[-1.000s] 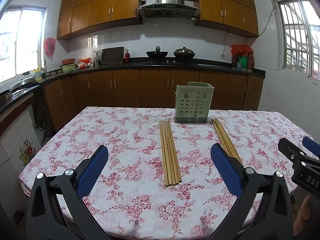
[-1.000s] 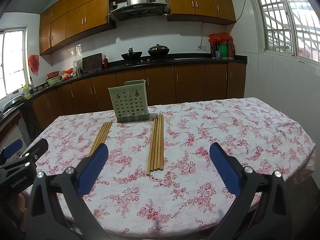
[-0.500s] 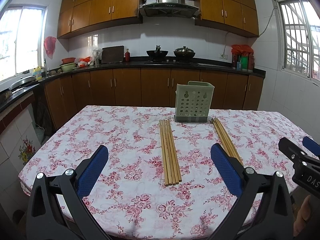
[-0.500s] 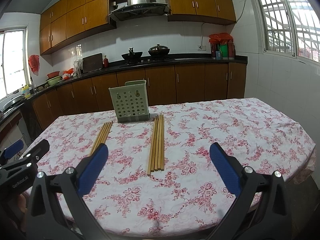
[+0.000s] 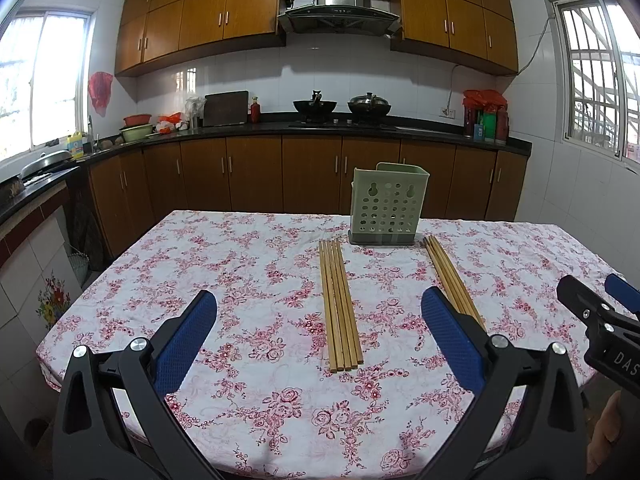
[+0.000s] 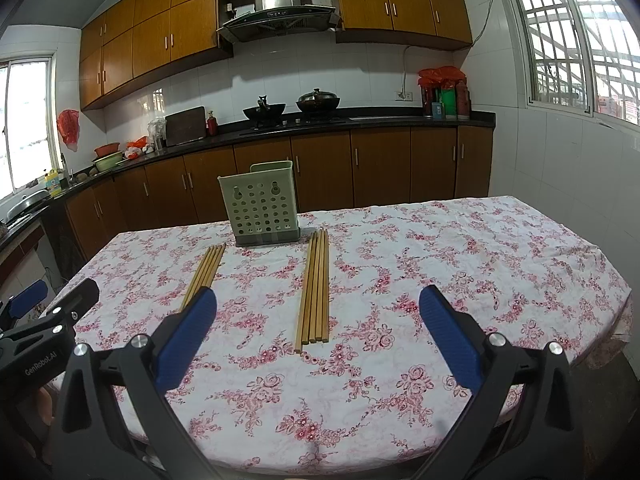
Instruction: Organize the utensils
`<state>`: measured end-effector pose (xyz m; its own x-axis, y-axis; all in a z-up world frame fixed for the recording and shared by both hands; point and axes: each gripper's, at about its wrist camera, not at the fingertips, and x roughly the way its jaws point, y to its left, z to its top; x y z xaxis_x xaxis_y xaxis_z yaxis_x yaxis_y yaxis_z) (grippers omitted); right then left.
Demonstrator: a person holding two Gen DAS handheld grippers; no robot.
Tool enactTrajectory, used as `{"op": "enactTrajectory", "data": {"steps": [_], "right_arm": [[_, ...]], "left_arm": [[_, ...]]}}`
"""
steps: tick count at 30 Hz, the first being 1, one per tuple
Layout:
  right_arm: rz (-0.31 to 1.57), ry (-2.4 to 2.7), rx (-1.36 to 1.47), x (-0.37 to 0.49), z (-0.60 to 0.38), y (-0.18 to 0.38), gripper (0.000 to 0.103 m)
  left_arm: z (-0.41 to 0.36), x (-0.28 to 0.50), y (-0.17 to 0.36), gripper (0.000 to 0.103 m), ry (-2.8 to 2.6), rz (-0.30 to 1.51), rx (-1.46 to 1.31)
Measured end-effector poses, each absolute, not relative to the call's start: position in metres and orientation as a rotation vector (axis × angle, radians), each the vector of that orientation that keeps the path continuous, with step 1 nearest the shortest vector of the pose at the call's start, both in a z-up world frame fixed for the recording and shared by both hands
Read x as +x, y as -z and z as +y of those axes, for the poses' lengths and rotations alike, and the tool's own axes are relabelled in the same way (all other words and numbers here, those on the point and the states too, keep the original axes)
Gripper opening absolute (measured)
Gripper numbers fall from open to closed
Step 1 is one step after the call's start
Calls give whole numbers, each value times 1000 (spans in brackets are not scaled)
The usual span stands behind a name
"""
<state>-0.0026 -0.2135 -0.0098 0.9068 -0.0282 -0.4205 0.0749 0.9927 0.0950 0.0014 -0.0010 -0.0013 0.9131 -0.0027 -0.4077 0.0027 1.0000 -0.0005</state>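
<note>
I see two bundles of light wooden chopsticks, the left bundle (image 5: 340, 304) and the right bundle (image 6: 314, 290), lying flat on the flowered desk (image 5: 240, 264) before the pale green perforated holder (image 5: 386, 208). My left gripper (image 5: 318, 332) and right gripper (image 6: 316, 328) both stand wide open and empty.

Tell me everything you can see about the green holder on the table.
The green holder is a pale green box, plastic by its look, open on top, standing upright on a darker base at the far side of the table. Its front wall has rows of round holes and two keyhole slots. Nothing shows above its rim. Chopstick bundles lie on either side; contact is unclear.
</note>
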Motion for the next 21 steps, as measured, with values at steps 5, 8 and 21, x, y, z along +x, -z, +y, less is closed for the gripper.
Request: {"op": "enactTrajectory", "data": {"steps": [5,8,21], "right_arm": [[432,54,111,-3,-213,10,99],[434,55,113,-2,-213,9,99],[432,57,116,-1,-216,8,99]], "left_arm": [[-1,2,1,101,3,420,1],[-1,2,1,101,2,421,-1],[0,2,1,101,1,422,-2]]}}
